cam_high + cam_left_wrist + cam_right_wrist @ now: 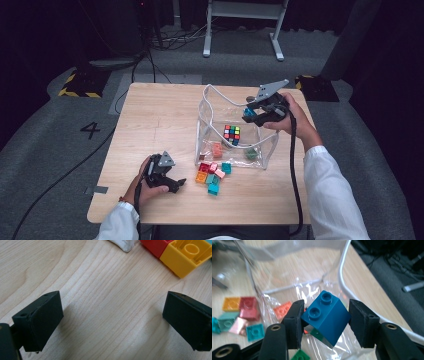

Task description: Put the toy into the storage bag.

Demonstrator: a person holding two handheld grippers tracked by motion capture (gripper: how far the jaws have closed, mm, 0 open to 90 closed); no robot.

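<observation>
A blue brick (325, 317) sits between black jaws; beside the clear bag (207, 112) lie teal, pink, red and yellow bricks (212, 175).

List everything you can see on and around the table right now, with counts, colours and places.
Table: one, light wood, centre.
Clear bag: one, transparent with white trim, standing open on the table's right half.
Puzzle cube: one, multicoloured, inside the bag.
Bricks in the bag: at least two, one orange, one green, on its bottom.
Loose bricks: a cluster, about eight, red, yellow, pink and teal, on the table in front of the bag.
Blue brick: one, two studs, between the right gripper's fingers above the bag opening.
White frame: one, on the floor beyond the table.
Left gripper: open, on the table beside the cluster.
Right gripper: shut on the blue brick.
</observation>
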